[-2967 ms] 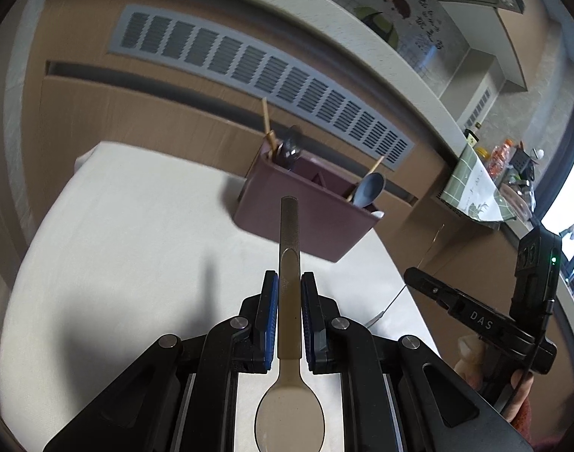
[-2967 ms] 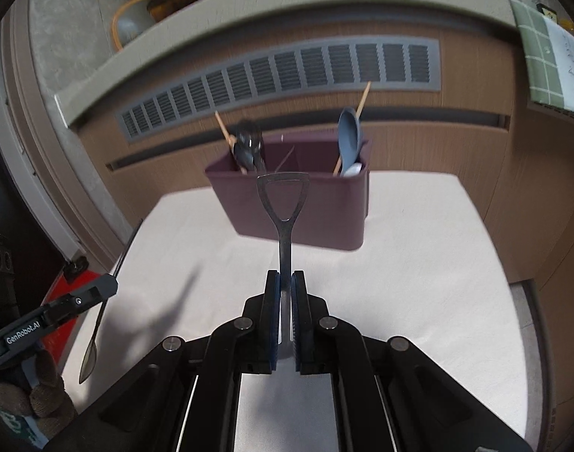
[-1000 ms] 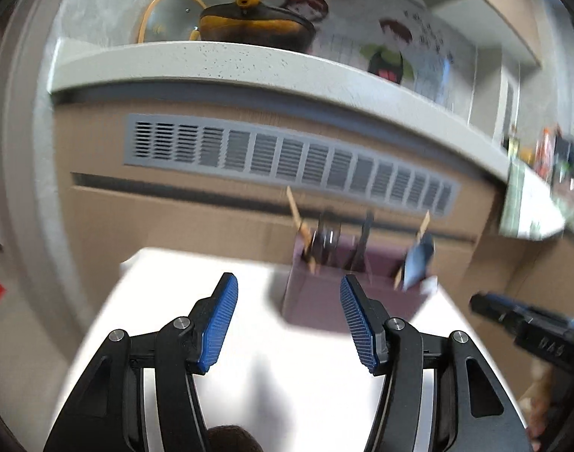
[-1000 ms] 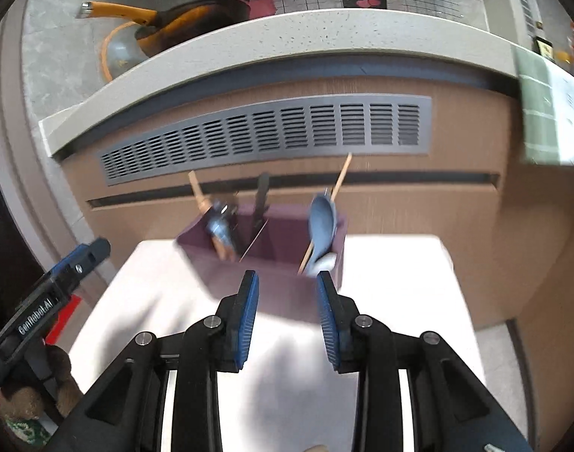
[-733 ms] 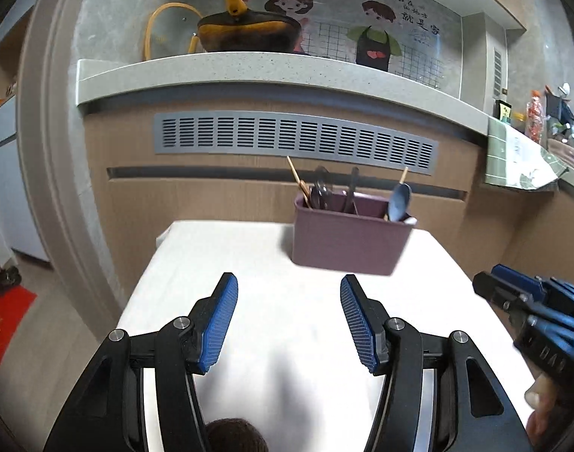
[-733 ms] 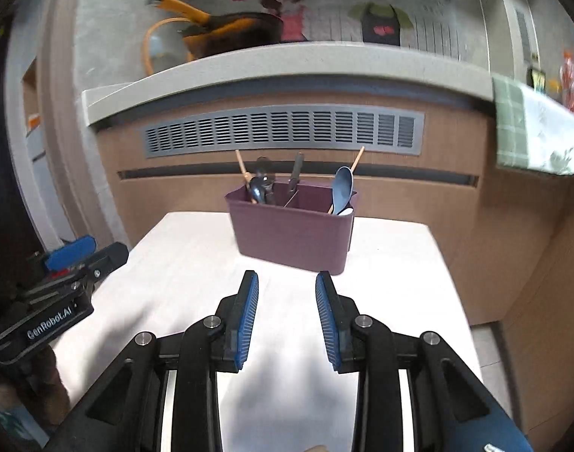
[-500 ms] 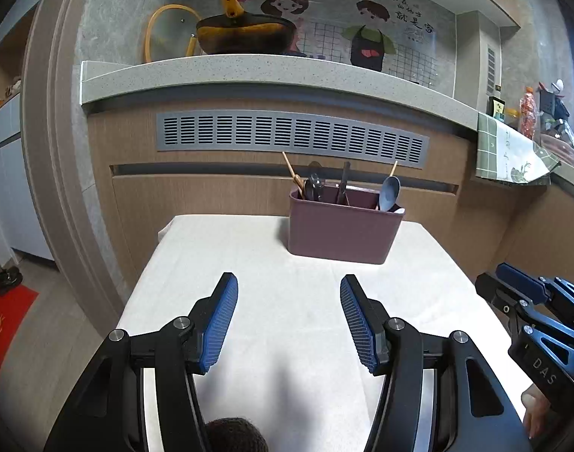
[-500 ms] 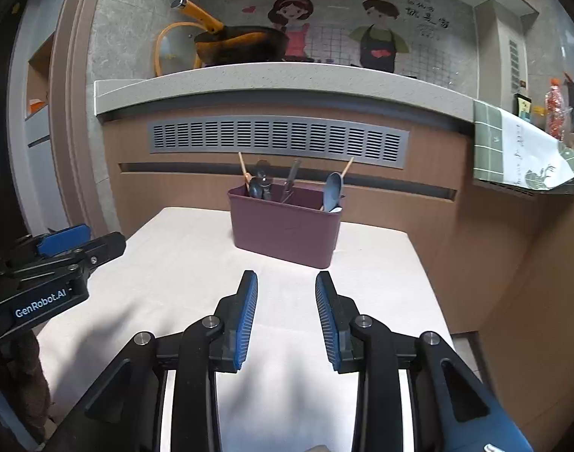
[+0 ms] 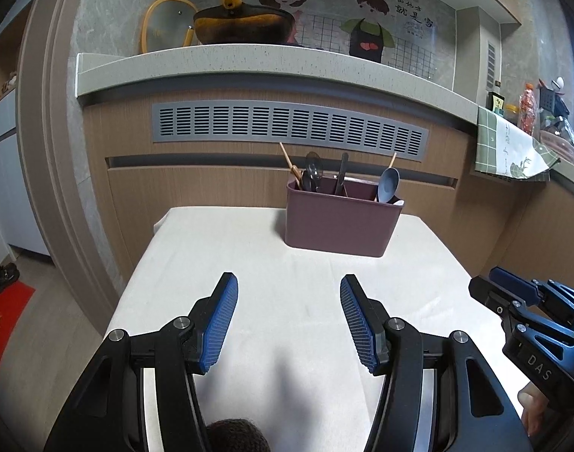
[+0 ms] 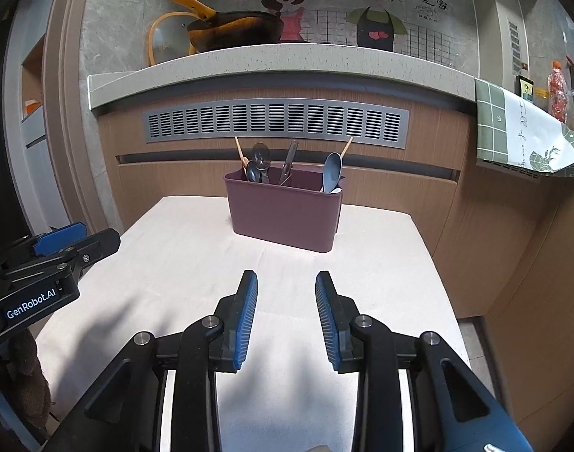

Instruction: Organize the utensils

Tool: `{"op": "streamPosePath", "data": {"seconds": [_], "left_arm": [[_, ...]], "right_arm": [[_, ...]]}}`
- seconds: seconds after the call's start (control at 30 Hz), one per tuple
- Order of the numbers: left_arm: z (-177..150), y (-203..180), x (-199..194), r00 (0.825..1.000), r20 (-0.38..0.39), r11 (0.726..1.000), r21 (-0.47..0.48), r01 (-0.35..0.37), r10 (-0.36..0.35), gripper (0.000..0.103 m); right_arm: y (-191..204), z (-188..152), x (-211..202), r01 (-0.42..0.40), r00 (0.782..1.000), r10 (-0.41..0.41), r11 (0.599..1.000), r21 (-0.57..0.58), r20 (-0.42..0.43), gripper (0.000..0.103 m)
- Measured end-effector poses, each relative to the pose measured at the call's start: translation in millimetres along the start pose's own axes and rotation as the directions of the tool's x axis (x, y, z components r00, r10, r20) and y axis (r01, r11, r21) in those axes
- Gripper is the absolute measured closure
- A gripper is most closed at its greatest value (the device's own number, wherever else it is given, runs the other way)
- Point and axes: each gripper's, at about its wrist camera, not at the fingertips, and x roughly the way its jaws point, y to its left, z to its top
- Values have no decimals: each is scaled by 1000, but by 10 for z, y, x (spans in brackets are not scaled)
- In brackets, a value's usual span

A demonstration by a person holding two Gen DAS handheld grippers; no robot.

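Your left gripper (image 9: 289, 318) sits at lower centre of its view, jaws spread wide and holding nothing. Your right gripper (image 10: 286, 314) is likewise parted and unloaded. The maroon utensil holder (image 10: 283, 207) stands upright at frame centre on the far part of the white table (image 10: 181, 260), well apart from both grippers. Spoons (image 10: 257, 165), a blue spoon (image 10: 332, 171) and chopsticks (image 9: 290, 165) stand inside it.

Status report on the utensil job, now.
Left gripper open, empty. Right gripper open, empty. Utensils upright in the maroon caddy at the table's far end. Nothing between grippers and caddy.
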Motion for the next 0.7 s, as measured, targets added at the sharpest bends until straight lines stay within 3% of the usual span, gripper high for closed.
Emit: {"op": "streamPosePath", "data": {"seconds": [0.7], "left_arm": [[-31,-39,24,1000,6,1000,15,4,-4,46]], "right_arm": [[0,-19,12,20,1000,-20,999,-27,1,73]]}}
